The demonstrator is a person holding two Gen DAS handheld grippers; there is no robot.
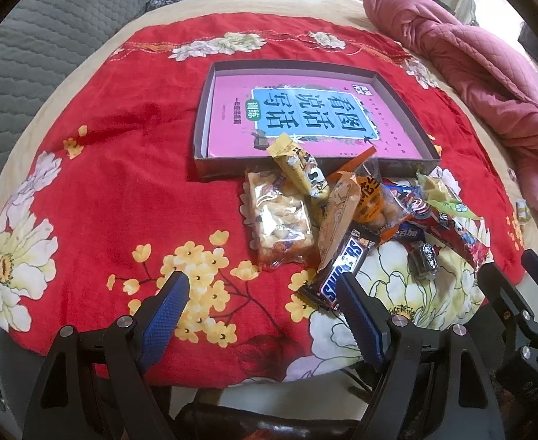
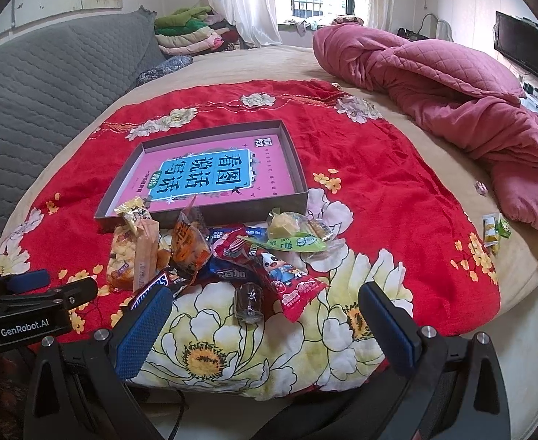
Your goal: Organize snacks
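Observation:
A shallow dark box [image 1: 307,170] [image 2: 210,216] with a pink and blue printed floor lies on a red flowered blanket. Just in front of it is a heap of wrapped snacks [image 1: 364,216] [image 2: 214,253]: a clear rice-cracker pack [image 1: 280,220], a Snickers bar [image 1: 336,275], a red packet [image 2: 291,282] and a small dark candy [image 2: 249,300]. My left gripper [image 1: 263,293] is open, hovering low before the heap, its right finger beside the Snickers bar. My right gripper [image 2: 269,311] is open too, with the dark candy just beyond its fingers. Neither holds anything.
A rumpled pink quilt [image 2: 452,110] lies at the right of the bed. A grey quilted headboard [image 2: 49,91] runs along the left. A few stray snack packets [image 2: 494,231] sit on the beige sheet at the right. Folded bedding is stacked by the window.

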